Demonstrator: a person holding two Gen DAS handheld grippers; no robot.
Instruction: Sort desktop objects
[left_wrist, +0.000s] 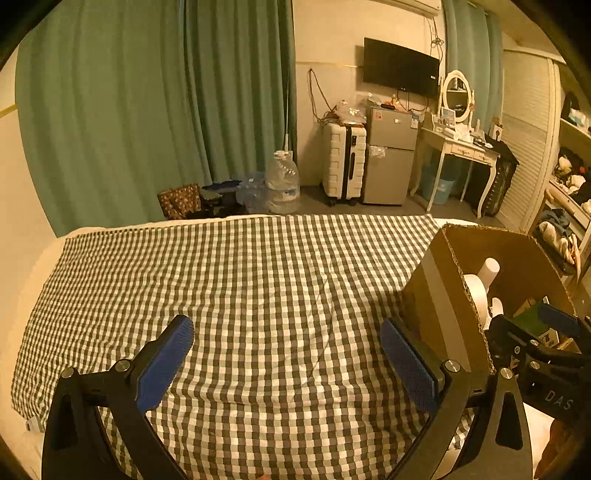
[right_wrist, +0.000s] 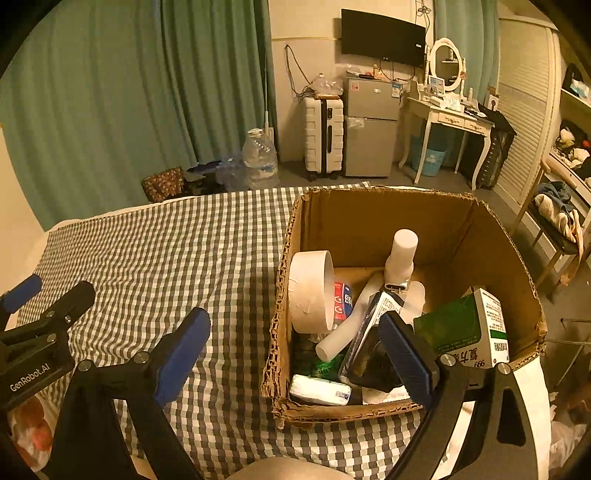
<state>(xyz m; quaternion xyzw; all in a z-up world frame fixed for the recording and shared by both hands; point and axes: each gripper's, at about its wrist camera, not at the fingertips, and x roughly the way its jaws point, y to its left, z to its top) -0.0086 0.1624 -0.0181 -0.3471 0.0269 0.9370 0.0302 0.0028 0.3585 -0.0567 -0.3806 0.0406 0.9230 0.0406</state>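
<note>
A cardboard box stands on the checked cloth at the right; its left wall shows in the left wrist view. Inside lie a roll of white tape, a white bottle, a white tube, a green-and-white carton, a small white packet and other items. My right gripper stands open over the box's near left corner, nothing between its blue pads. My left gripper stands open above bare cloth left of the box, holding nothing.
The cloth covers a bed-like surface that ends at the far edge. Beyond on the floor stand a water jug, a white suitcase, a small fridge and a dressing table. Shelves with clothes line the right.
</note>
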